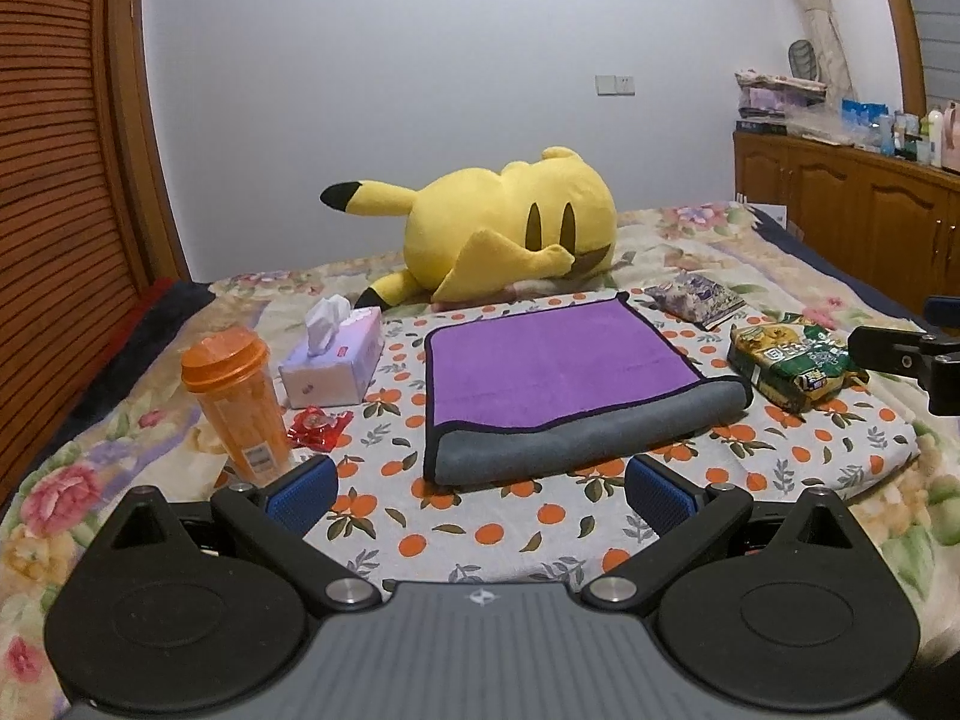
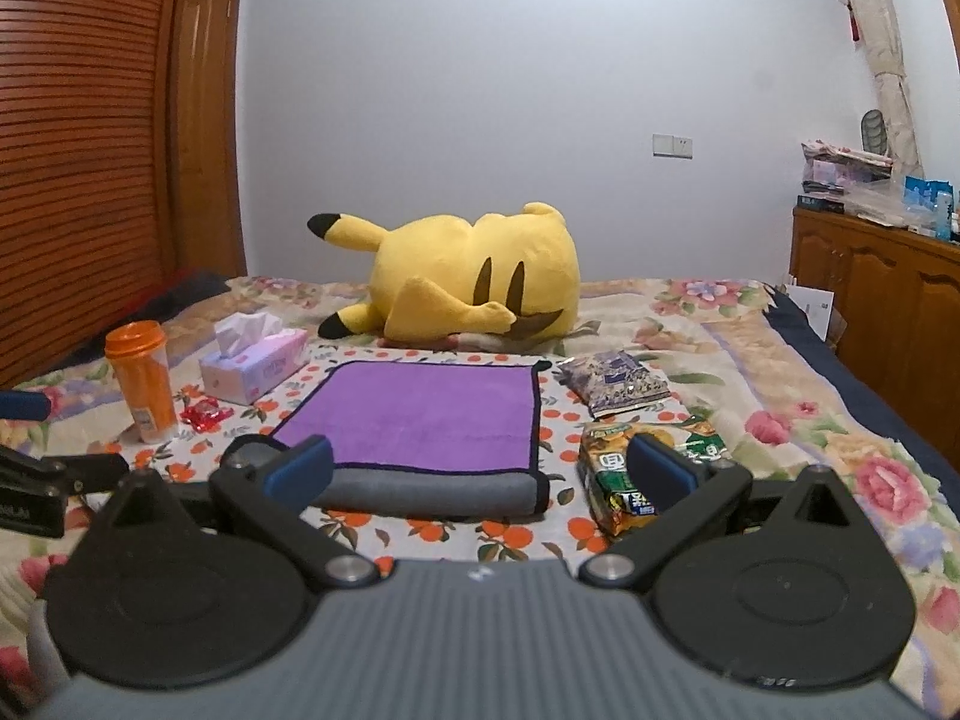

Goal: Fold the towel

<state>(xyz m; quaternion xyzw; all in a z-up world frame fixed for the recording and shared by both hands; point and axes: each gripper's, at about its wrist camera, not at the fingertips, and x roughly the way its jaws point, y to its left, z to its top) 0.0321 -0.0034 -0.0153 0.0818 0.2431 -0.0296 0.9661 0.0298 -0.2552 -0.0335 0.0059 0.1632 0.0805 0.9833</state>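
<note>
Before the folded towel [image 1: 558,384], both grippers wide apart, empty.

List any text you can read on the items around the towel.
None reads in full.
Green snack bag: large white characters, too blurred.
Orange bottle: small white label, too small.
Tissue box: red mark, unreadable.
Purple packet: print blurred.

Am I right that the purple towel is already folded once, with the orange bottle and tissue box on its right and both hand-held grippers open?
Not quite: the orange bottle and tissue box sit left of the towel, as the left wrist view shows. The towel is folded once, and both the left hand-held gripper and right hand-held gripper are open.
</note>
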